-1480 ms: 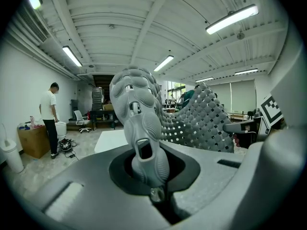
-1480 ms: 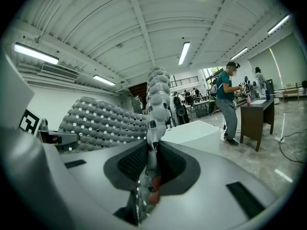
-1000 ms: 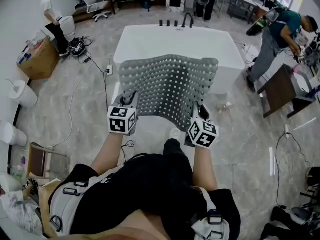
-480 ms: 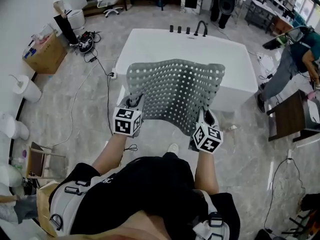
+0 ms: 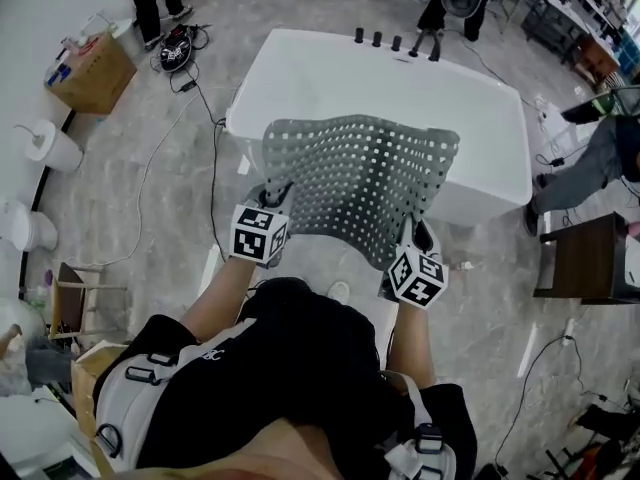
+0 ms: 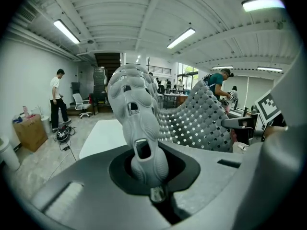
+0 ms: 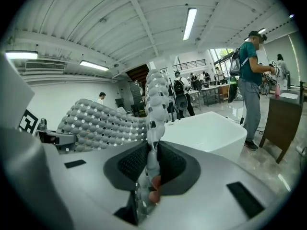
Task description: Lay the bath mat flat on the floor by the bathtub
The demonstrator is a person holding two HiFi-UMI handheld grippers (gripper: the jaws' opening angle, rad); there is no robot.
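Note:
A grey perforated bath mat (image 5: pixel 358 184) hangs spread in the air in front of the white bathtub (image 5: pixel 330 78), its far edge over the tub's near rim. My left gripper (image 5: pixel 270 200) is shut on the mat's near left corner, which bunches up between the jaws (image 6: pixel 136 114). My right gripper (image 5: pixel 408 236) is shut on the near right corner, the mat's edge (image 7: pixel 154 104) standing up between its pads. The mat sags between the two grippers.
Grey marble floor (image 5: pixel 150 208) lies around the tub. A cable (image 5: pixel 212 158) runs along the floor left of the tub. A cardboard box (image 5: pixel 90 73) and white bins (image 5: pixel 50 146) stand at the left. A person (image 5: pixel 600 153) and a dark table (image 5: pixel 590 260) are at the right.
The view has shifted so the tub sits closer below. Both grippers keep hold of the mat, held at about the same spread; the person at the right has moved further right.

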